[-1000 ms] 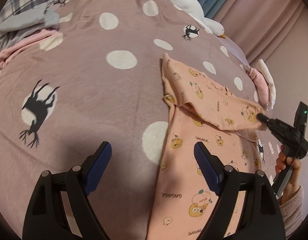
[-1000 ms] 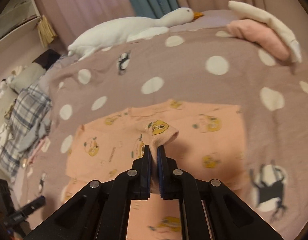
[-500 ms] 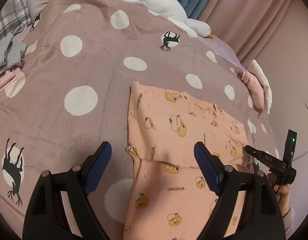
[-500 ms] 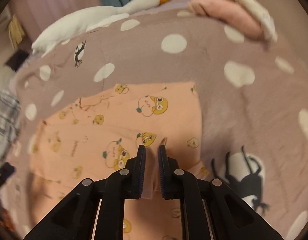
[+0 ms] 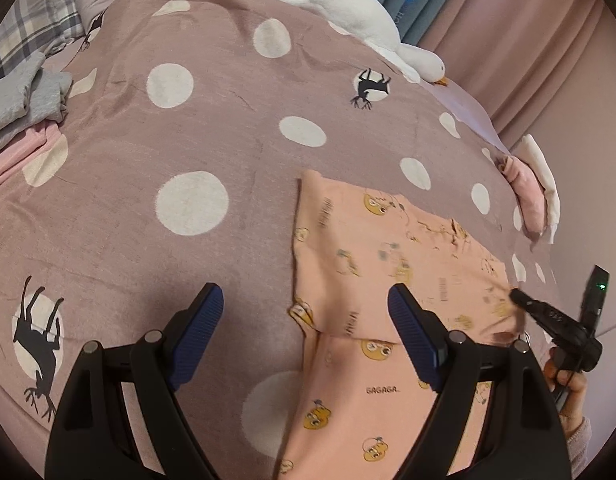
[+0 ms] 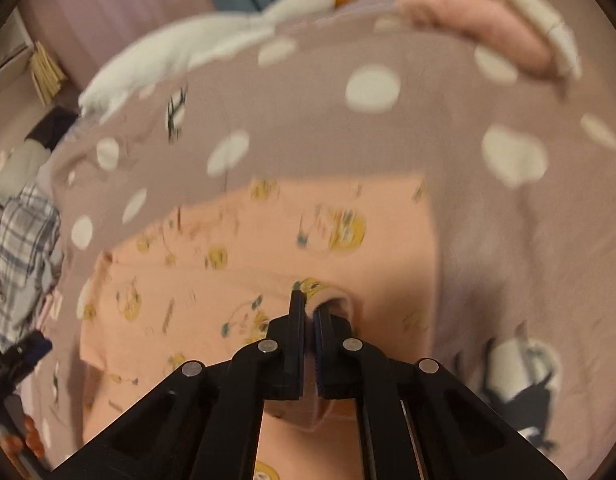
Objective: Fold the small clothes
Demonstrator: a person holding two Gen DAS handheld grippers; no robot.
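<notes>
A small peach garment (image 5: pixel 388 264) with yellow cartoon prints lies on the mauve dotted bedspread (image 5: pixel 179 148), its upper part folded over the lower. My left gripper (image 5: pixel 303 328) is open and empty, hovering over the garment's left edge. My right gripper (image 6: pixel 310 308) is shut on a fold of the peach garment (image 6: pixel 267 240) at its right side; it also shows in the left wrist view (image 5: pixel 520 300) at the cloth's right edge.
A white goose plush (image 5: pixel 348 12) lies at the head of the bed. Folded pink and white clothes (image 5: pixel 536 196) sit at the far right. Grey, pink and plaid clothes (image 5: pixel 23 92) are piled at the left. Curtains hang behind.
My right gripper let the cloth go half a second ago and is now shut on a fold again. The left gripper swung over the garment and stayed open.
</notes>
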